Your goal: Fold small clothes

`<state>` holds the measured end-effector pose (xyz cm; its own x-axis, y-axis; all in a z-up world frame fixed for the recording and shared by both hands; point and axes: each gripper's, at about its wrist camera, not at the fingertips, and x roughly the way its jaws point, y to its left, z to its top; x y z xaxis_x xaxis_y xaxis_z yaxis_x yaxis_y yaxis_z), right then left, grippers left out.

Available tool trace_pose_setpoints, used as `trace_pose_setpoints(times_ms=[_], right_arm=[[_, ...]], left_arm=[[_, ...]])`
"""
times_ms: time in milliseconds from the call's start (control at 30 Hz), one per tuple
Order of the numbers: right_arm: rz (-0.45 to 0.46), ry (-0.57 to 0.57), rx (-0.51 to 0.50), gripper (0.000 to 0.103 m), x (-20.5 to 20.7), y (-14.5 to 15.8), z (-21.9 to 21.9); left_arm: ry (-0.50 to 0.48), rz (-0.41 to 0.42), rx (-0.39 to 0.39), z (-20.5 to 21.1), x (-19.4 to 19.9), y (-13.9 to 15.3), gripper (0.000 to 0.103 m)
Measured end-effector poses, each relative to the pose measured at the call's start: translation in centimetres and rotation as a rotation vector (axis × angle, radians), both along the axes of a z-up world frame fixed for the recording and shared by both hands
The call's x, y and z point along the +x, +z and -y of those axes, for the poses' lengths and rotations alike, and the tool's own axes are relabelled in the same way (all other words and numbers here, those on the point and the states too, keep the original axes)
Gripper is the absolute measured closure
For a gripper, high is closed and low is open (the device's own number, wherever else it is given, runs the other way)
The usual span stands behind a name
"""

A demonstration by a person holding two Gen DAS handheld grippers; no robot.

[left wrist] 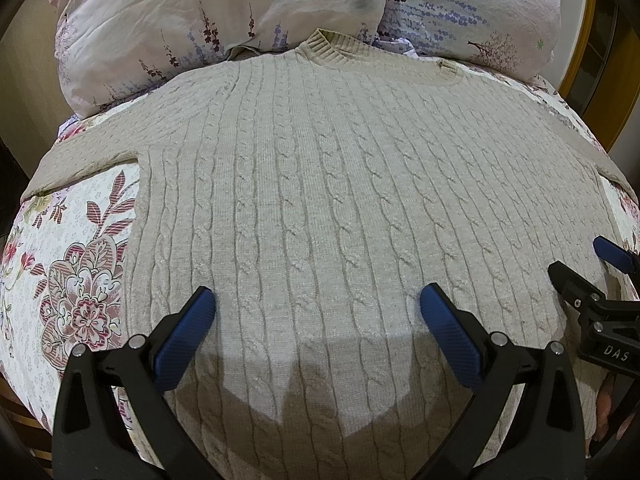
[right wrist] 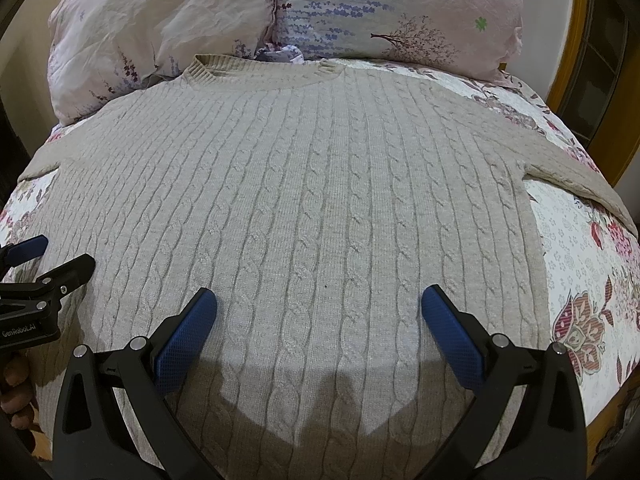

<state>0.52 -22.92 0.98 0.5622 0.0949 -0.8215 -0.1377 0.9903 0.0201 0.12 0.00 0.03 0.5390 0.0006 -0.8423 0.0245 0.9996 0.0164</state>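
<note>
Beige cable-knit sweater (left wrist: 320,184) lies flat on the bed, front up, collar (left wrist: 324,50) toward the head edge, just short of two floral pillows (left wrist: 208,16); both sleeves spread out toward the side edges of the bed, over the floral bedspread (left wrist: 72,248); knit looks smooth, unfolded; hem end lies nearest both cameras. Left gripper (left wrist: 318,306) hangs over the lower body of the sweater, jaws wide apart, holding nothing; blue pads (left wrist: 188,336) clear of each other; contact with the knit cannot be judged. Right gripper (right wrist: 318,306) likewise over the lower body, nearer the bed's right edge, jaws wide apart and holding nothing; its tip also shows at the right margin of the left wrist view; shadows of both tools fall on the knit below the jaws.
</note>
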Motion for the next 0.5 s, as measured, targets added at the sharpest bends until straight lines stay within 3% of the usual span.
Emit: trace_pose_setpoints(times_ms=[67, 133, 300, 333, 400, 433, 500], right_arm=[[-0.019, 0.058, 0.028, 0.001, 0.5, 0.2, 0.6], [-0.041, 0.071, 0.121, 0.001, 1.5, 1.0, 3.1], [0.066, -0.368, 0.331, 0.004, 4.8, 4.1, 18.4], [0.08, -0.468, 0.37, 0.015, 5.2, 4.4, 21.8], [0.094, -0.712, 0.461, 0.024, 5.7, 4.4, 30.1], [0.1, -0.841, 0.519, 0.031, 5.7, 4.0, 34.6], [0.103, -0.979, 0.599, 0.038, 5.5, 3.0, 39.3]], left_arm=[[-0.004, -0.017, 0.001, 0.0, 0.0, -0.1, 0.002], [-0.008, -0.018, 0.0, 0.0, 0.2, 0.1, 0.002], [-0.019, 0.012, -0.004, -0.1, -0.1, -0.1, 0.002], [-0.02, 0.008, -0.008, -0.2, 0.0, -0.1, 0.002], [-0.014, -0.006, -0.032, -0.5, 0.1, 0.3, 0.002], [0.0, -0.001, -0.063, -0.9, 0.1, 0.6, 0.002], [0.04, 0.038, -0.166, -2.1, 0.2, 1.3, 0.002]])
